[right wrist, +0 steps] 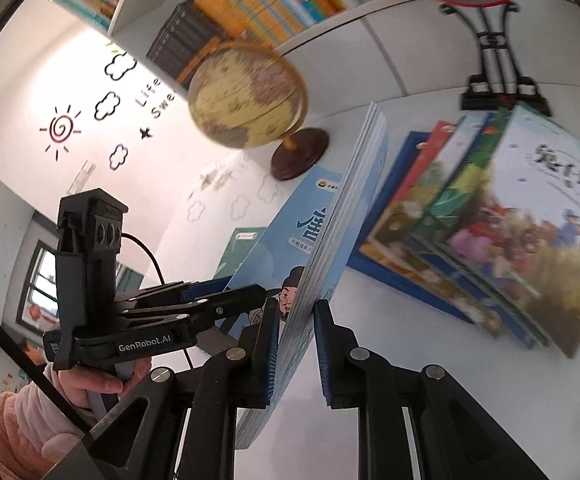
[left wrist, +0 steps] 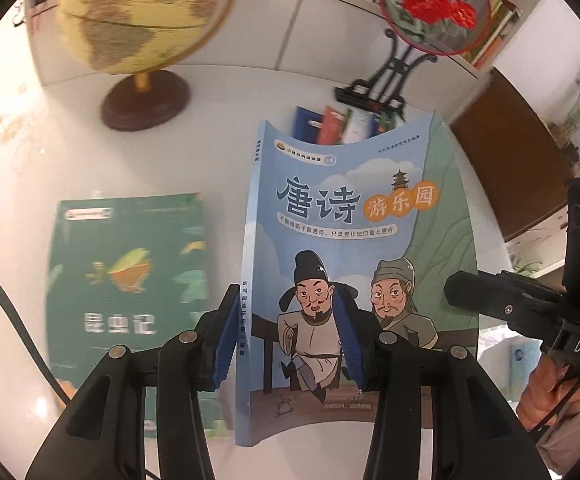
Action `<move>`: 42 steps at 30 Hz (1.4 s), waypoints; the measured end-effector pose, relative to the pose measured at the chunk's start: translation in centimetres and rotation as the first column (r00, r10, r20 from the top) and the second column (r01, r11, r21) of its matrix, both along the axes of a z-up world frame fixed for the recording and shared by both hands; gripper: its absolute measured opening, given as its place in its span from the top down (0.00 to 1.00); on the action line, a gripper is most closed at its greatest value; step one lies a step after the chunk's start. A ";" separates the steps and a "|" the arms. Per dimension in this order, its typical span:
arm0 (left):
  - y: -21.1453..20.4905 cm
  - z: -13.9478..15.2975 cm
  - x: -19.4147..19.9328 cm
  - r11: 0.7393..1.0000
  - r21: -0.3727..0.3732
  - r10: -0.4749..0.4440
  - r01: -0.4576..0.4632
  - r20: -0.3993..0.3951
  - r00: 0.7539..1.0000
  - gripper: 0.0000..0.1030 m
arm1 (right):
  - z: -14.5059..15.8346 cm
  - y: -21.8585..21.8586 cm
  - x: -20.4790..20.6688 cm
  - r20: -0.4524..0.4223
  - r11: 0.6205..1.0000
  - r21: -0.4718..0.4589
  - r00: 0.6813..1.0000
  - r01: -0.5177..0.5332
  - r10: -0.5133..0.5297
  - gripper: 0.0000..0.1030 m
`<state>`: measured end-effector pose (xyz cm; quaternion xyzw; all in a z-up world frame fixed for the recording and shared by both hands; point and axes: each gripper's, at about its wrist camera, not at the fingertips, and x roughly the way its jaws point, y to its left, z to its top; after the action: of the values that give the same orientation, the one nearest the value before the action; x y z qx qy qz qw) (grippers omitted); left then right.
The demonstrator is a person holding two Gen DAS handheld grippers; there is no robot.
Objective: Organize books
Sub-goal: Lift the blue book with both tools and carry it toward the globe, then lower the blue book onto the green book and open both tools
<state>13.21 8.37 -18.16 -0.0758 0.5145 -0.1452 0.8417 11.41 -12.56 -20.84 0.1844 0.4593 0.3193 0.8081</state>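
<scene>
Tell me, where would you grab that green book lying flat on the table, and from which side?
Probably its long edge farthest from the blue book, coming in low from that open side. The green book lies flat, cover up, on the white table, so only its thin edges offer a hold. The blue book, held upright, crowds the other long edge.

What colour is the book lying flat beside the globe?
Dark green book, clearest in the left wrist view.
</scene>
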 end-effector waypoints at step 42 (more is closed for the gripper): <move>16.1 -6.8 -1.9 0.955 0.087 0.294 -0.285 -0.124 0.948 0.54 | -8.3 15.2 4.7 -0.282 0.995 -0.077 0.958 -0.071 0.046 0.83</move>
<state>11.34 24.52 -24.95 -0.1315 0.5586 0.0029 0.8190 16.08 2.61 -29.12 0.1789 0.5877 0.2935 0.7325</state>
